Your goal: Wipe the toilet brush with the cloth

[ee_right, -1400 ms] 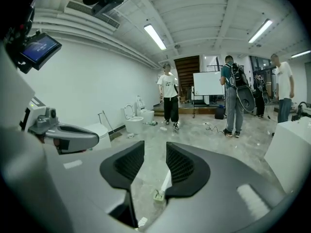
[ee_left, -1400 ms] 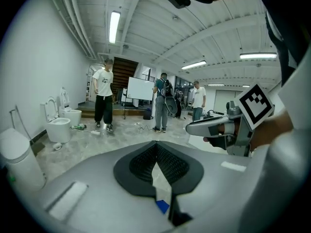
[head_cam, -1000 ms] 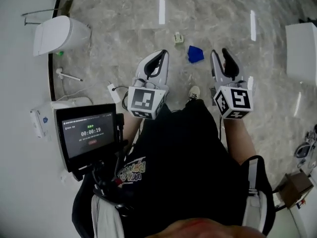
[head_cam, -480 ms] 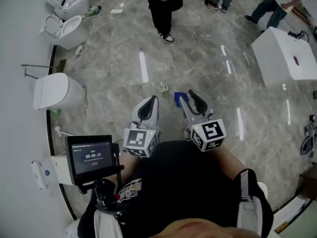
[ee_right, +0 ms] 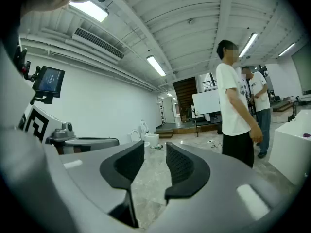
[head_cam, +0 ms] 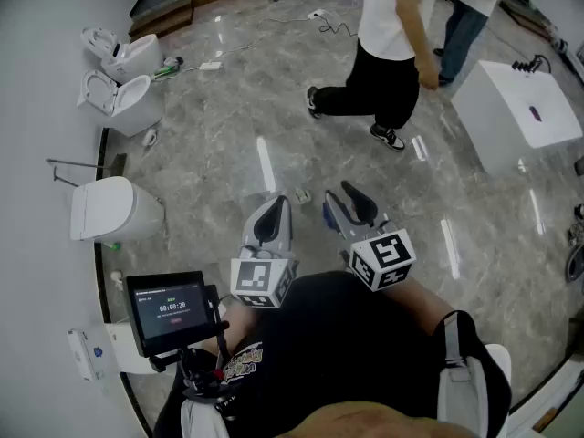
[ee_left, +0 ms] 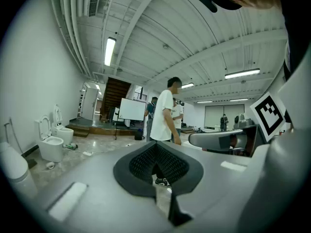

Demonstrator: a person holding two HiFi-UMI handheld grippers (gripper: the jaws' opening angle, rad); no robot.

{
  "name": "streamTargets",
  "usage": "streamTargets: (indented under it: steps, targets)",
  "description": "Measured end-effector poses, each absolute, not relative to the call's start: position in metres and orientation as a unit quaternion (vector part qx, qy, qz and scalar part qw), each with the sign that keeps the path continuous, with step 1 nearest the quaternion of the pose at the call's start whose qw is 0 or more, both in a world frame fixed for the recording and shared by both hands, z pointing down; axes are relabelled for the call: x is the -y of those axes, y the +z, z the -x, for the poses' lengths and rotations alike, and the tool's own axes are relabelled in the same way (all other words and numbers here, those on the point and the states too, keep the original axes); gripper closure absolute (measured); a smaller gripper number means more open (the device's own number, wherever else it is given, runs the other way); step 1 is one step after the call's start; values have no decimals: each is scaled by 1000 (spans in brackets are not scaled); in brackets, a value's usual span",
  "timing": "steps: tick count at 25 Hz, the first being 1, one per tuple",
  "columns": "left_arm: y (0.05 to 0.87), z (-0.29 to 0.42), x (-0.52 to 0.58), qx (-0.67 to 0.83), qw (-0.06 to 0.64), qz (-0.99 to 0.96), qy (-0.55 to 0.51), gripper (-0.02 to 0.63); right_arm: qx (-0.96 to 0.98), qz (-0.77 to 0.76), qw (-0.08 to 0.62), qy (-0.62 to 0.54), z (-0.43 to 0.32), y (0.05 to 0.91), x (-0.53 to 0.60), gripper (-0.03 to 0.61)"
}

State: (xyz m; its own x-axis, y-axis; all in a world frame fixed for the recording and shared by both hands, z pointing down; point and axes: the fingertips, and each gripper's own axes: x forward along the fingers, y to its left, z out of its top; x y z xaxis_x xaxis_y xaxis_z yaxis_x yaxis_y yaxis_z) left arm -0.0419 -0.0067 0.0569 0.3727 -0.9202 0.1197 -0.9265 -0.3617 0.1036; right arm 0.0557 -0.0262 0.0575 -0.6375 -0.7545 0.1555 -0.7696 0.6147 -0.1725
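A blue cloth (head_cam: pixel 326 213) lies on the marble floor, mostly hidden behind my right gripper (head_cam: pixel 336 194). That gripper is held up in front of me and points almost level; it is open (ee_right: pixel 155 154) with nothing between its pads. My left gripper (head_cam: pixel 277 201) is beside it at the same height. Its pad tips meet (ee_left: pixel 156 144), so it is shut and holds nothing. A small white thing (head_cam: pixel 115 278) lies by the wall left of the screen; it is too small to tell whether it is the toilet brush.
A closed toilet (head_cam: pixel 114 210) and two open ones (head_cam: pixel 128 103) stand along the left wall. A person in a white shirt (head_cam: pixel 392 53) walks across ahead, with another behind. A white box (head_cam: pixel 511 117) stands at the right. A small pale object (head_cam: pixel 301 195) lies near the cloth.
Both grippers have risen and now point nearly level. The head view has tipped up to take in more of the room. A person in a white shirt has walked into view.
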Motion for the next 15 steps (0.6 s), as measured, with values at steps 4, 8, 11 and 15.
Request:
streamTargets:
  steps: [4, 8, 11, 15]
  targets:
    - [67, 31, 3, 549, 73, -832, 39, 614, 899, -420, 40, 120, -49, 71, 19, 436]
    - [67, 31, 5, 556, 66, -828, 34, 612, 899, -417, 43, 129, -52, 78, 23, 448]
    - [75, 36, 9, 574, 78, -814, 33, 611, 897, -419, 41, 135, -57, 83, 27, 448]
    - [78, 38, 13, 588, 87, -803, 29, 611, 898, -415, 43, 140, -61, 85, 33, 448]
